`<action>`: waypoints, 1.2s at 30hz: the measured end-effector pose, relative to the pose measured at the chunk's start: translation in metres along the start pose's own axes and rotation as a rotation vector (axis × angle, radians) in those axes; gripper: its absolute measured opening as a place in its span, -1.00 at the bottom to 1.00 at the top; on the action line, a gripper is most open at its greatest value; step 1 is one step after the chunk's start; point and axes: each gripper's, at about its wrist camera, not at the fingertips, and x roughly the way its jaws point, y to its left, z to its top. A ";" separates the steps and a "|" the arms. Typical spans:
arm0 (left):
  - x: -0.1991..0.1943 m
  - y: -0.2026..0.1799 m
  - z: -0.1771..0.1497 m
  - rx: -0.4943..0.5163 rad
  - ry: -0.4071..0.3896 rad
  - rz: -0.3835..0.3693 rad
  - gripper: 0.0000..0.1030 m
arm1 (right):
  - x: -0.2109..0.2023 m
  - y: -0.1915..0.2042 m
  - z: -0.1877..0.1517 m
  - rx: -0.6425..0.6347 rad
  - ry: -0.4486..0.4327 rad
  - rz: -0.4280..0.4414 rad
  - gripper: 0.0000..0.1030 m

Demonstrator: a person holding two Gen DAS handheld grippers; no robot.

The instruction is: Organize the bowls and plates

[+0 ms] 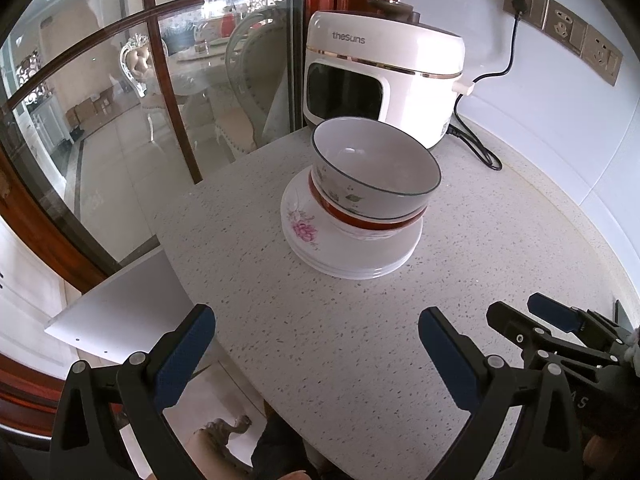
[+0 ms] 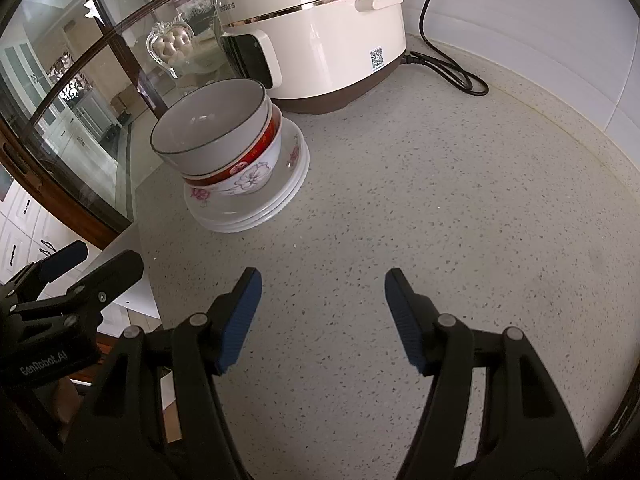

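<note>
Two bowls sit nested on a stack of plates (image 1: 352,256) in the left wrist view; the grey bowl (image 1: 376,168) with a dark rim is on top, inside the red-banded bowl (image 1: 360,220), and it leans a little; the stack rests on the speckled counter (image 1: 320,340), just in front of the white cooker (image 1: 384,76); the cooker's black cord (image 1: 480,148) trails on the counter to its right, up to the wall sockets (image 1: 560,28); left of the cooker stands a glass partition (image 1: 120,100); the left gripper (image 1: 316,336) hovers over the counter on the near side of the stack, well apart from it, its blue pads (image 1: 184,356) spread wide with nothing between them; the right gripper (image 1: 532,316) shows at the lower right, also clear of the stack.

From the right wrist view the same stack (image 2: 248,208) sits just in front of the cooker (image 2: 320,32), to its left; the grey bowl (image 2: 212,132) tilts in the red-banded bowl (image 2: 248,168); the cord (image 2: 452,72) loops to the cooker's right; the right gripper (image 2: 324,320) hangs above the counter (image 2: 440,200), jaws apart and empty, well short of the stack; the left gripper (image 2: 96,264) is at the left edge, beside the counter's end.
</note>
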 end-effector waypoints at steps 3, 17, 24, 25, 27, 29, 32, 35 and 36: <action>0.001 0.000 0.000 -0.002 0.001 0.001 0.99 | 0.001 0.000 0.000 -0.002 0.002 0.001 0.31; 0.002 -0.002 0.001 0.000 -0.001 0.000 0.99 | 0.000 -0.002 0.001 -0.008 -0.001 -0.005 0.31; 0.003 -0.003 0.003 0.002 -0.001 0.000 0.99 | 0.000 -0.003 0.001 -0.009 -0.002 -0.008 0.31; 0.003 -0.003 0.003 0.002 -0.001 0.002 0.99 | 0.000 -0.003 0.001 -0.010 -0.002 -0.008 0.31; 0.003 -0.003 0.003 0.002 -0.001 0.001 0.99 | 0.000 -0.003 0.002 -0.012 -0.002 -0.010 0.31; 0.003 -0.003 0.003 0.001 -0.001 0.002 0.99 | 0.000 -0.003 0.002 -0.016 -0.004 -0.013 0.31; 0.002 -0.003 0.003 -0.001 -0.001 0.002 0.99 | -0.001 -0.003 0.002 -0.020 -0.008 -0.018 0.31; 0.002 -0.004 0.006 -0.002 -0.007 -0.001 0.99 | -0.002 -0.001 0.002 -0.024 -0.013 -0.022 0.31; 0.002 -0.005 0.006 -0.001 -0.009 -0.001 0.99 | -0.003 -0.001 0.002 -0.026 -0.015 -0.024 0.31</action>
